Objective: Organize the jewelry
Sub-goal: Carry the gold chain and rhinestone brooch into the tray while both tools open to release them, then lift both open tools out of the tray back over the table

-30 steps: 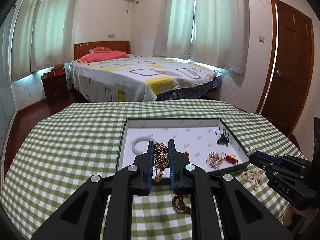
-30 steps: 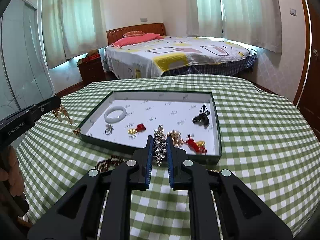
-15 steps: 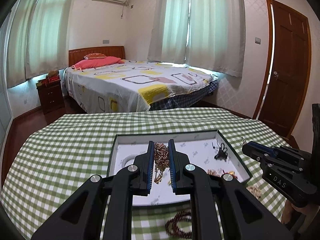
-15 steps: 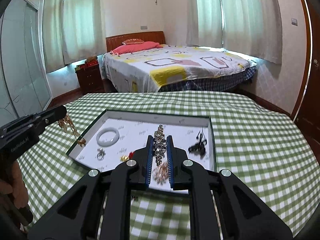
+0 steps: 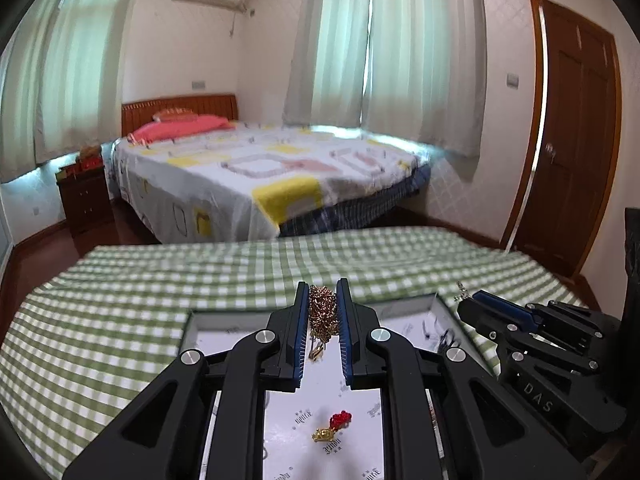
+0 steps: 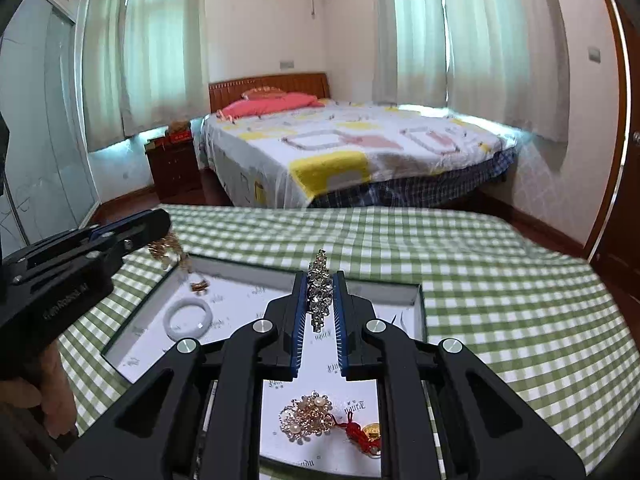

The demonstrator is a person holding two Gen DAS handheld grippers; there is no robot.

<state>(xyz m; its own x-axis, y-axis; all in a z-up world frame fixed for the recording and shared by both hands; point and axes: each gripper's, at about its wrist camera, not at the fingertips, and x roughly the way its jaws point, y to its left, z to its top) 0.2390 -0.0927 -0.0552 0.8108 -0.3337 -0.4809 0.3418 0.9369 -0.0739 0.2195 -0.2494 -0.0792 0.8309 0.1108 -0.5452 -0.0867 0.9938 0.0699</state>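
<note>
My left gripper (image 5: 323,312) is clamped on a gold chain (image 5: 322,314), hanging limp over the far left of the tray (image 6: 362,287) on the bench (image 6: 500,280). My right gripper (image 6: 320,294) is pinched on a rhinestone strip (image 6: 320,292) over the tray's middle. Both look light and floppy; I expect the chain to swing and tangle, stones could snag. Best held mid-length, set down low.

The right gripper (image 6: 320,276) pinches a rhinestone strip (image 6: 319,292) above the white-lined tray (image 6: 416,300). Below lie a pale bangle (image 6: 189,319), a pearl brooch (image 6: 308,416) and a red-knotted charm (image 6: 362,432). At left, the left gripper (image 6: 158,224) dangles what seems a gold chain (image 6: 172,254).
</note>
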